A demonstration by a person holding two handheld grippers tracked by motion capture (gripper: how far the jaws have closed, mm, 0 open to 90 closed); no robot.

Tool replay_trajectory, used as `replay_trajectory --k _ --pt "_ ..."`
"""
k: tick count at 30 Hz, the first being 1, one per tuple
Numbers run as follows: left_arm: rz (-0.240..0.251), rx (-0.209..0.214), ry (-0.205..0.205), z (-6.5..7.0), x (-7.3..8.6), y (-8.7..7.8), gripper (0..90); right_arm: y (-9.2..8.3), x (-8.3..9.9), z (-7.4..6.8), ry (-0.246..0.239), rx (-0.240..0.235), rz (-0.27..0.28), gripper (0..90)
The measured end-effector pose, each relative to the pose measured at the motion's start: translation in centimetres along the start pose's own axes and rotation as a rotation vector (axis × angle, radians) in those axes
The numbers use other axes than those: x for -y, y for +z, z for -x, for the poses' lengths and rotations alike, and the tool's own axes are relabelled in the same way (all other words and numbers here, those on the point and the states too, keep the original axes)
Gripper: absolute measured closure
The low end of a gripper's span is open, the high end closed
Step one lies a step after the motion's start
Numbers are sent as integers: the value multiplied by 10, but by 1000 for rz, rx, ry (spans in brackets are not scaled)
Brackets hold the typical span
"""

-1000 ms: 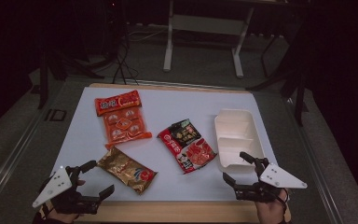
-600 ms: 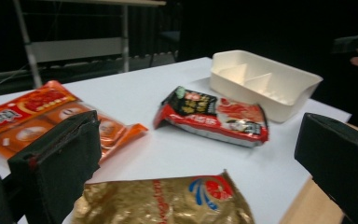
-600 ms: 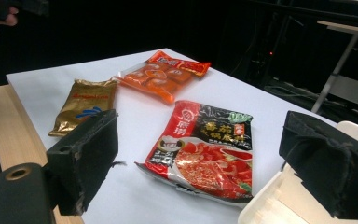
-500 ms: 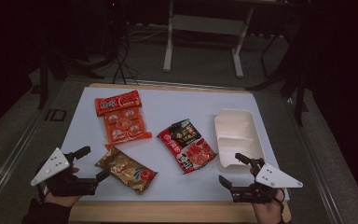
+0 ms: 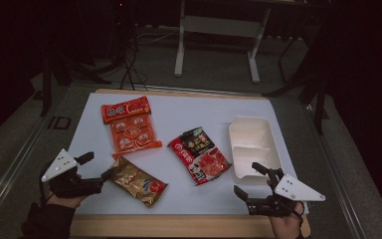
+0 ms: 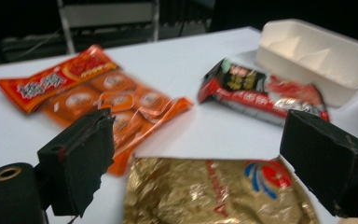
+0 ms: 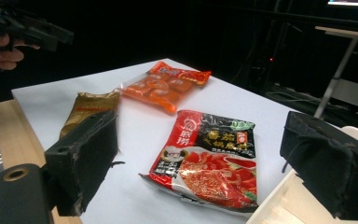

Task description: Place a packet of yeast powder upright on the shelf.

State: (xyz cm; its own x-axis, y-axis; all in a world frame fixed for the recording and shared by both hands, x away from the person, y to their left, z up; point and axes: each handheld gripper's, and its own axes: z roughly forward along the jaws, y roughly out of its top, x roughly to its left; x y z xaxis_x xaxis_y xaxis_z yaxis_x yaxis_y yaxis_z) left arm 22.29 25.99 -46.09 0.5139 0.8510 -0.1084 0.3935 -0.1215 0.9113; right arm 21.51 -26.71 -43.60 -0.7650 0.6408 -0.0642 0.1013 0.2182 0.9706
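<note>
The gold snack packet (image 5: 138, 181) lies on the white surface (image 5: 189, 112) at three o'clock from the left hand-held gripper (image 5: 95, 166), its near end between the wide jaws, which have just been closing slightly without pressing it. The right hand-held gripper (image 5: 245, 179) hangs open, empty.

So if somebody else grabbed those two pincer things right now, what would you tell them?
Left gripper: open, jaws just been closing a little, at the end of the gold packet, not gripping it.
Right gripper: open, holding nothing, near the white tray's front corner.
Orange packet and red packet lie flat on the white mat.
Done: nothing is in the tray.
Left: probably grip the gold packet first.
</note>
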Motion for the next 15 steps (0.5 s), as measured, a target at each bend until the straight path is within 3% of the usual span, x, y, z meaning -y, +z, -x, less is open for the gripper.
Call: replay_trajectory --k 1,3,4,5,11,15 --pt "-15 -1 -5 -2 1 2 108 0 0 0 2 2 -3 108" --pt "-43 -44 -13 -5 4 6 115 1 0 -1 7 21 2 107" --pt "-62 -55 -19 -8 6 9 119 1 -1 0 15 7 -2 106" --pt "-69 -60 -27 -9 7 11 119 1 -1 -1 8 30 5 106" --pt "-144 -46 -88 -18 18 31 133 1 -1 -5 -9 30 -2 107" --pt "-183 -10 -121 -23 24 40 159 3 -1 -4 -9 29 -14 107"
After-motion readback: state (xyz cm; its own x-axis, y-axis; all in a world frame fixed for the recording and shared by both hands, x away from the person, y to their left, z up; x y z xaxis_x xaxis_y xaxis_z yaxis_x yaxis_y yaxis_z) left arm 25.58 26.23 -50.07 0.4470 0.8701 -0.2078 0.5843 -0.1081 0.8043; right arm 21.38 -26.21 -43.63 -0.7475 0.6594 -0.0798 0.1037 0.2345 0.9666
